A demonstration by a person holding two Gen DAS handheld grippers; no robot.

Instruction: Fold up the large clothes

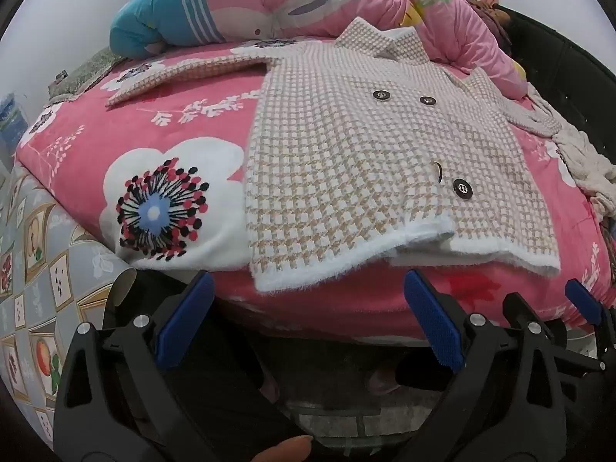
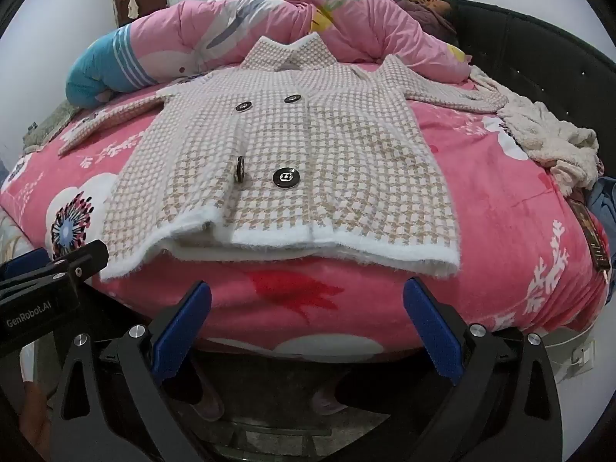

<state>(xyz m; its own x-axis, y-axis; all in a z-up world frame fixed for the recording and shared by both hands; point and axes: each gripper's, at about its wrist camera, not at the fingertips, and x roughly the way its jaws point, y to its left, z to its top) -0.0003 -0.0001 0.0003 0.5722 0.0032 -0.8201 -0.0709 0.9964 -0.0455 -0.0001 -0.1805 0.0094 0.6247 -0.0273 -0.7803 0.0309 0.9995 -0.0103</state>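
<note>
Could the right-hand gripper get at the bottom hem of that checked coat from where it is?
Probably yes. The right gripper is open and empty, aimed at the coat, whose white hem lies just beyond its fingertips on the pink blanket. Nothing lies between them.

1. The left wrist view looks from the bed's near edge, angled down over the left claw [image 1: 308, 327], towards the coat [image 1: 365, 161].
2. The right wrist view sits just to its right, over the right claw [image 2: 308, 331], facing the same way.
3. Both share the coat, pink blanket [image 1: 173, 131] and quilt [image 1: 308, 4]; each catches the other claw at its edge.
</note>
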